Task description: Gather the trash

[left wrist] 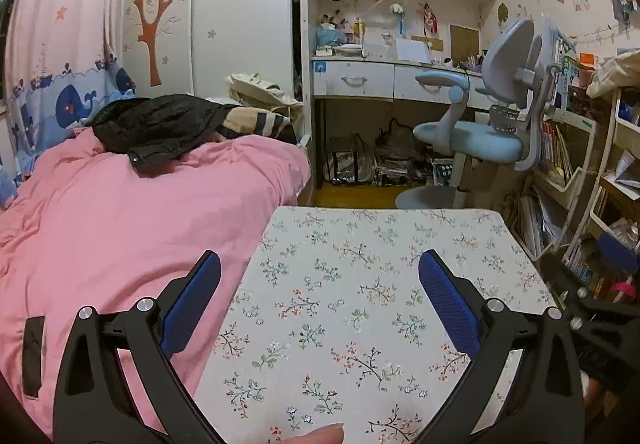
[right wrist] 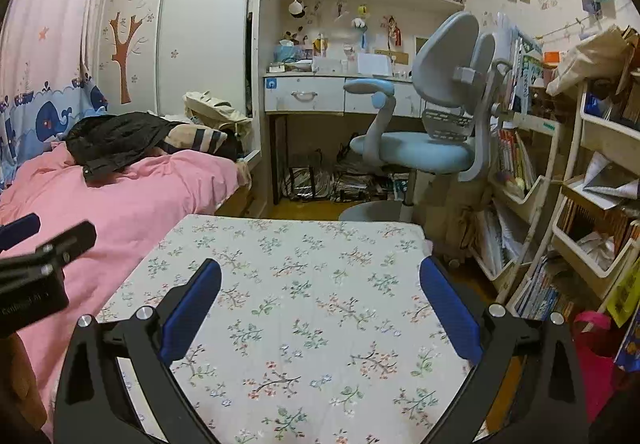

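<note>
My left gripper [left wrist: 320, 264] is open and empty, held above a table with a floral cloth [left wrist: 360, 284]. My right gripper [right wrist: 320, 272] is open and empty above the same floral table [right wrist: 304, 284]. The left gripper also shows at the left edge of the right wrist view [right wrist: 40, 240], and the right gripper shows at the right edge of the left wrist view [left wrist: 592, 284]. No trash item shows on the cloth in either view.
A bed with a pink duvet [left wrist: 120, 224] and a black jacket [left wrist: 156, 127] lies left of the table. A blue desk chair [left wrist: 480, 123] stands before a white desk [left wrist: 360, 79]. Book racks [right wrist: 560, 203] line the right side. A pink container [right wrist: 596, 348] sits low right.
</note>
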{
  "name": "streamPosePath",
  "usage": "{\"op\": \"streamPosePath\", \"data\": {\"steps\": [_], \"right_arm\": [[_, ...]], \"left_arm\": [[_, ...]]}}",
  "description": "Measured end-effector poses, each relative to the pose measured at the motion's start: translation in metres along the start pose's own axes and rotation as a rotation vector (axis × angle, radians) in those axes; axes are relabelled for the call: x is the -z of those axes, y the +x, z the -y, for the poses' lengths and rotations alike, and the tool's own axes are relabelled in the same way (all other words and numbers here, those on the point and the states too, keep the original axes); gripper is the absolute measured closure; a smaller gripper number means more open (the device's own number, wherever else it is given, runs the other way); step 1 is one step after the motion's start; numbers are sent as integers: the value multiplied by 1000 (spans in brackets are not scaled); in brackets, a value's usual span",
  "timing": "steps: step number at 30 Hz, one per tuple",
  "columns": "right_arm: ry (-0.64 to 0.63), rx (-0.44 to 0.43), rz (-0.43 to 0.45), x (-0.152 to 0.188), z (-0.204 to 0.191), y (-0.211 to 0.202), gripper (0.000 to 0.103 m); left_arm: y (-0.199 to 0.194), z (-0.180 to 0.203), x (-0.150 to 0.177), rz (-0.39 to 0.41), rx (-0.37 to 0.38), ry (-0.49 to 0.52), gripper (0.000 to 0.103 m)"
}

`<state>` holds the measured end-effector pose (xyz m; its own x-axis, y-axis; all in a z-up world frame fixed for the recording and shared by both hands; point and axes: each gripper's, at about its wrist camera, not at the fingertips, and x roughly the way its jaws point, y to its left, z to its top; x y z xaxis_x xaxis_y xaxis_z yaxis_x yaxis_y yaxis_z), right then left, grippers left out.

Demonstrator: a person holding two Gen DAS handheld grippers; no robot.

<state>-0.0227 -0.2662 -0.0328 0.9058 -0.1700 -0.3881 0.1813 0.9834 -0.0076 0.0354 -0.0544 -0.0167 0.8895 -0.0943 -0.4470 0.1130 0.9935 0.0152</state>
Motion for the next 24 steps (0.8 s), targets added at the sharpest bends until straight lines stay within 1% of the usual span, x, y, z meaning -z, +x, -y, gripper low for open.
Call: {"op": "streamPosePath", "data": {"steps": [4, 6, 9, 15, 24], "right_arm": [[22, 2, -4, -3, 3, -1, 8], [26, -6, -11, -5, 2, 1, 8], [16, -20, -14, -6, -3, 1, 8], [12, -28, -22, -6, -5, 4, 8], [20, -29, -42, -3, -6, 8, 8]], "left_arm": [[5, -3, 5, -12, -12, 3, 7], [7, -5, 7, -29, -1, -12, 7], [5, -5, 6, -24, -6, -14, 7], [2, 0, 6, -23, 10, 7, 7], [1, -5, 5, -26, 4, -8, 7]]}}
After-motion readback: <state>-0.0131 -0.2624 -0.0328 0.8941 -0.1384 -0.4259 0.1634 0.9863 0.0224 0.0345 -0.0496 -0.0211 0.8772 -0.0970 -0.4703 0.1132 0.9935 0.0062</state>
